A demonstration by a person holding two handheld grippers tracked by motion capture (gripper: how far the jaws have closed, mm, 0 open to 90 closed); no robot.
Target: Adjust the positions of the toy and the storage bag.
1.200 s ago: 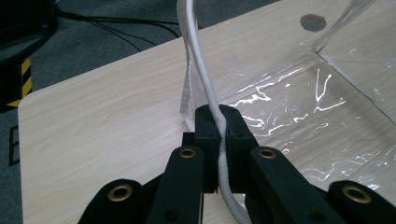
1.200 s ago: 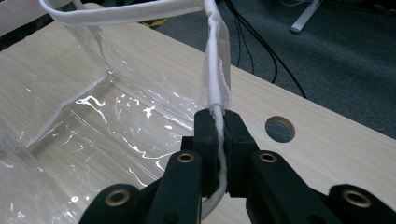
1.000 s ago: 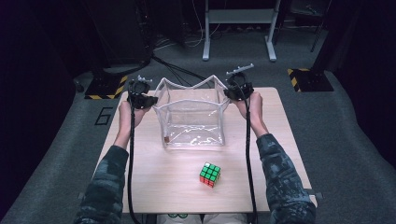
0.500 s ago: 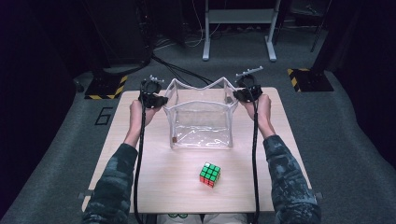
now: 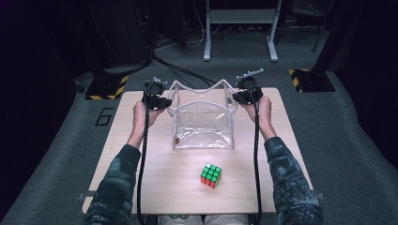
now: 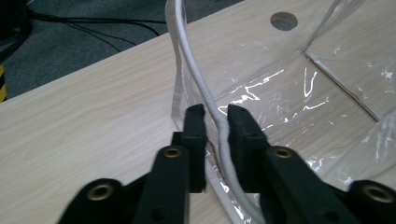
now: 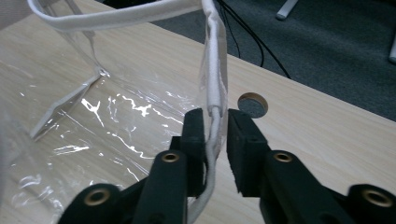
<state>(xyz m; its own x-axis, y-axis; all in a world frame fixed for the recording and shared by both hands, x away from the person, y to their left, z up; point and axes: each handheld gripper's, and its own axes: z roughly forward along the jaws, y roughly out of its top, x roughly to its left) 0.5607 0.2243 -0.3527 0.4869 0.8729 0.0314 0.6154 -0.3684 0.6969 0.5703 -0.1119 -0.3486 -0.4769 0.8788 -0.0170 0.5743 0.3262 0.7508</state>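
Your left gripper and right gripper stand at opposite side edges of the clear plastic bag, which sits upright and open at the far middle of the table. Both pairs of jaws have just been opening: a second ago they were pinched on the white piping; now they stand slightly parted, with the piping between them in each gripper view and a gap visible beside it. Your left hand has come in toward the bag since the earliest frame, and the bag's left side now stands narrower. The puzzle cube lies unmoved, well apart on the near side.
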